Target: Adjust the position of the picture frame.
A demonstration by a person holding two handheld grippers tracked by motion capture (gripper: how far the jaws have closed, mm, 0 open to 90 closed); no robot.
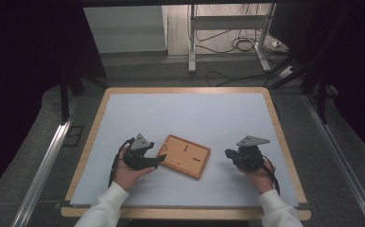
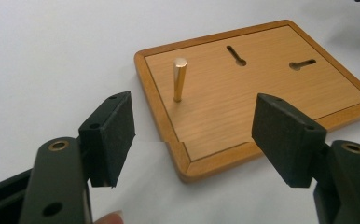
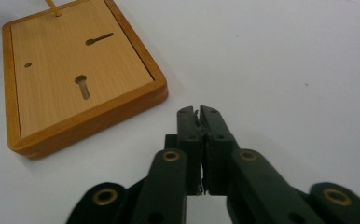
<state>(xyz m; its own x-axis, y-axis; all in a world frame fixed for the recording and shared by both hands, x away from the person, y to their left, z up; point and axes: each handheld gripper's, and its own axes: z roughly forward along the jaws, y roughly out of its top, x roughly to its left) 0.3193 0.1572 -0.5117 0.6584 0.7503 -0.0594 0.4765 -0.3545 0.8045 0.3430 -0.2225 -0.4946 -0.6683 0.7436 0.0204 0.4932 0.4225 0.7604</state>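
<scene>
A flat wooden board (image 1: 185,156) lies on the white mat, its back face up with two keyhole slots. A brass peg (image 2: 179,78) stands upright near one corner of the board (image 2: 243,98). My left gripper (image 1: 158,162) sits just left of the board, jaws wide apart in the left gripper view (image 2: 194,140), the board's near corner between them and touching neither pad. My right gripper (image 1: 229,153) rests to the right of the board, apart from it. In the right gripper view (image 3: 198,111) its jaws are pressed together with nothing in them, the board (image 3: 71,65) up and to the left.
The white mat (image 1: 190,118) covers a wooden table with a raised rim (image 1: 284,142). Beyond the far edge stand a desk frame (image 1: 192,42) and loose cables on the floor. A metal rail (image 1: 43,165) runs along the left side.
</scene>
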